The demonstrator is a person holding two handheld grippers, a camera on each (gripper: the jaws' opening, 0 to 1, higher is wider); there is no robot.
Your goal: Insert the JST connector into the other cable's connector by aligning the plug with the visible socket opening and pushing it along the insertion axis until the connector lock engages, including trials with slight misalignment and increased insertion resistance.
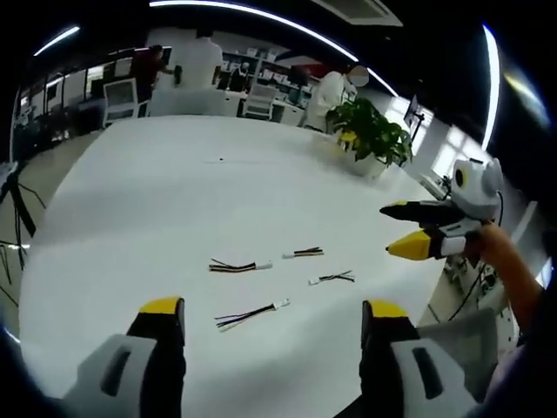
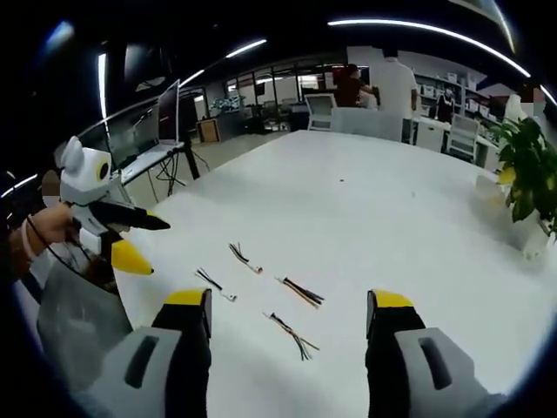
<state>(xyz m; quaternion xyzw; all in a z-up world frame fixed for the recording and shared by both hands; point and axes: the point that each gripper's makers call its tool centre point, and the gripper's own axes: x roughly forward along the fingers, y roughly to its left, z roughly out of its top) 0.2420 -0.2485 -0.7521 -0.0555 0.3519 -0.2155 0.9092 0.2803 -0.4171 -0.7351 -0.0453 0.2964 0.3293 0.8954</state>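
Several short cables with small white connectors lie loose on the white table (image 1: 174, 192). In the left gripper view, one cable (image 1: 233, 266) lies left, another (image 1: 303, 253) farther back, a third (image 1: 332, 278) right, and a black-and-white one (image 1: 251, 314) nearest my jaws. My left gripper (image 1: 271, 309) hovers open just short of them, holding nothing. My right gripper (image 1: 390, 229) comes in from the right, open and above the table's edge. In the right gripper view, the cables (image 2: 300, 292) lie ahead of my open right gripper (image 2: 289, 300), and the left gripper (image 2: 155, 246) is at the left, open.
A potted plant (image 1: 374, 131) stands near the table's far right side, and it also shows as the plant (image 2: 526, 174). People and office chairs (image 1: 261, 100) are beyond the far edge. Monitors (image 2: 161, 117) sit on a desk off to the side.
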